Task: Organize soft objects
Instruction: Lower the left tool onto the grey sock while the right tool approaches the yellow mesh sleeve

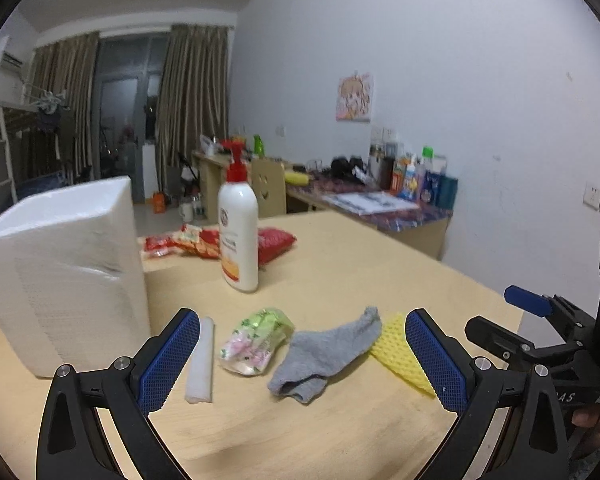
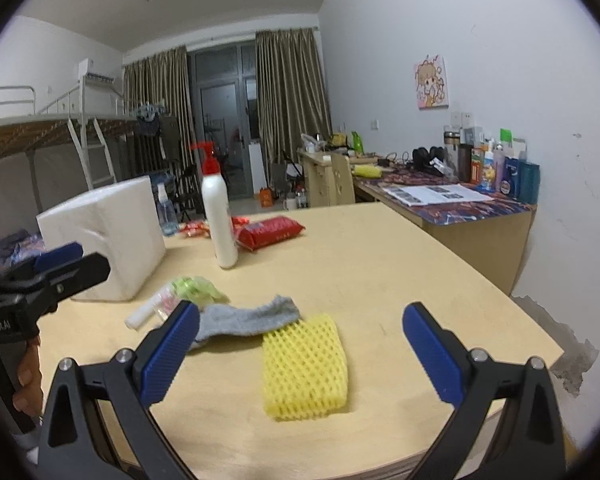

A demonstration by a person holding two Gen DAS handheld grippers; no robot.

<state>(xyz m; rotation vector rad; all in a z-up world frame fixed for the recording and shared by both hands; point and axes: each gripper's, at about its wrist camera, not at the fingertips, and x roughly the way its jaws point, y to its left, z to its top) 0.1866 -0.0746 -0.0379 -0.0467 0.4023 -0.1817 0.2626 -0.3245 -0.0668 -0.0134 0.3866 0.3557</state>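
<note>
Both grippers hover over the wooden counter [image 2: 380, 248], jaws spread wide and holding nothing. The left gripper [image 1: 302, 360] faces a grey sock [image 1: 324, 350], a crinkly green-and-pink packet [image 1: 258, 340] and a white roll [image 1: 202, 354] near the front edge. The right gripper [image 2: 300, 354] looks at the yellow foam net [image 2: 304, 372], which seems to touch the sock's end, hard to tell. The big white tissue pack [image 1: 64, 272] sits by the left edge, with a pump bottle [image 1: 238, 232] further back.

The left gripper [image 2: 72, 258], seen in the right wrist view, carries white lettering ending in "Robot.AI". The lotion bottle [image 1: 238, 232] has a label too blurred to read.
</note>
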